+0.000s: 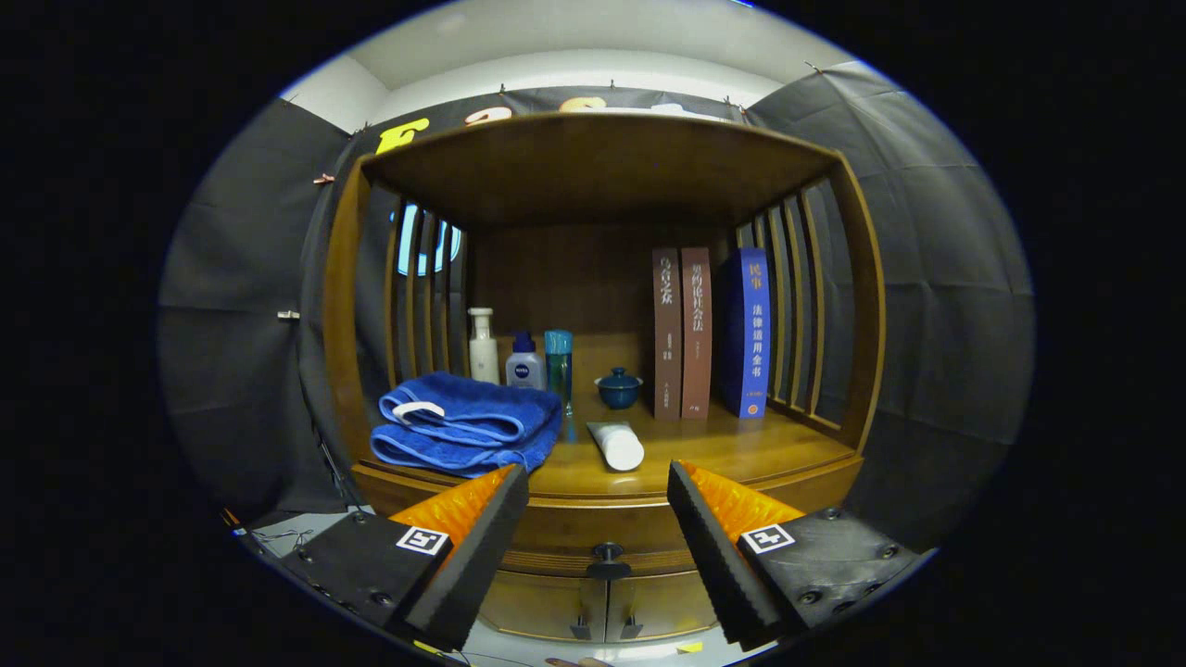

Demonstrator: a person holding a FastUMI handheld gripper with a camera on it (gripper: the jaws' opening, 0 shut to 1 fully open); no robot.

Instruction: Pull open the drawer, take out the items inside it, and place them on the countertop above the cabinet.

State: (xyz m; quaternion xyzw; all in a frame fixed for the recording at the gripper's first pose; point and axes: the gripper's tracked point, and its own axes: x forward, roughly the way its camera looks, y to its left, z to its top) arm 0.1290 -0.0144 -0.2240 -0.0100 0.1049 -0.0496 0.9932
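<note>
A wooden cabinet stands ahead of me with its countertop (741, 454) under a shelf roof. Below the countertop, the drawer front (584, 533) is closed, and its dark round knob (608, 556) sits between my two fingers, a little beyond them. My gripper (598, 505) is open, with nothing between the black pads and orange fingers (732, 505). A white tube (615, 445) lies on the countertop near its front edge. The drawer's contents are hidden.
A folded blue towel (468, 421) lies on the countertop's left. Behind it stand a white pump bottle (482, 345), a small blue-capped bottle (524, 363) and a teal bottle (559, 366). A small blue lidded pot (618, 387) and three upright books (709, 333) stand right. Two lower doors (593, 607) sit under the drawer.
</note>
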